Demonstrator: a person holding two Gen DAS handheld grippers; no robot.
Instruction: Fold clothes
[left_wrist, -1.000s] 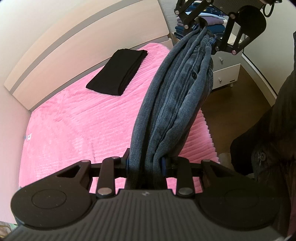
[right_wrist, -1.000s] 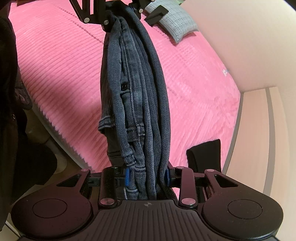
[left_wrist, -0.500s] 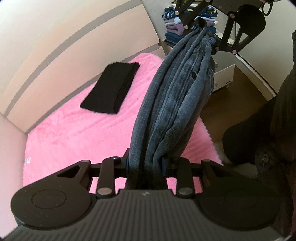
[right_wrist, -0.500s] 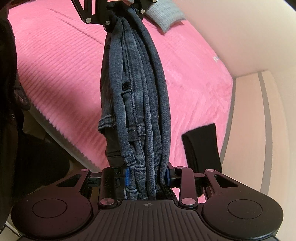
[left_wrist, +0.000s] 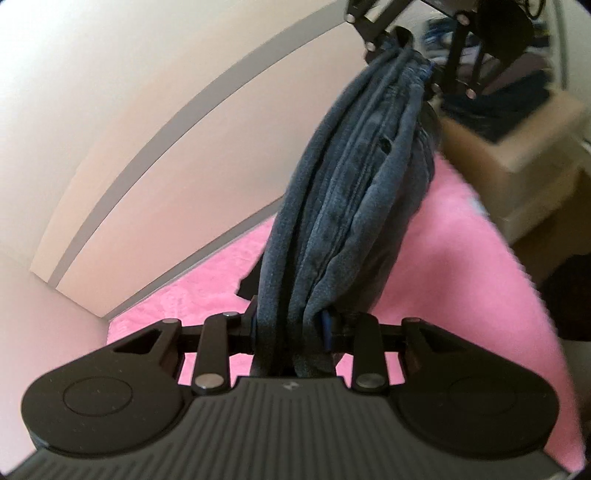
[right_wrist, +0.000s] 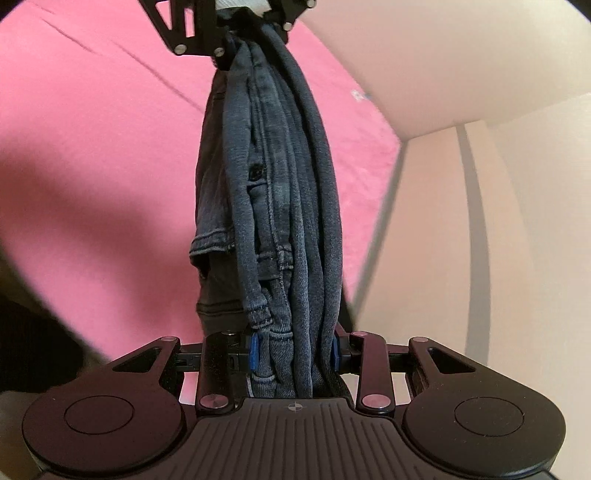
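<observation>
Both hands have swung sideways across the pink bed (left_wrist: 436, 258) toward its headboard (left_wrist: 155, 122) — the folded jeans (left_wrist: 347, 206) hang stretched between left gripper (left_wrist: 291, 326) and right gripper (right_wrist: 295, 349), fingers clamped on either end — probably heading for a stacking spot.

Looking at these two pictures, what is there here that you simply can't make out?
- Left wrist view: the black folded garment is almost wholly hidden behind the jeans.
- Left wrist view: the clothes on the cabinet are blurred.
- Right wrist view: the small mark on the pink bedspread is smeared by blur.
- Both views: the jeans' full shape, bunched between the jaws.
</observation>
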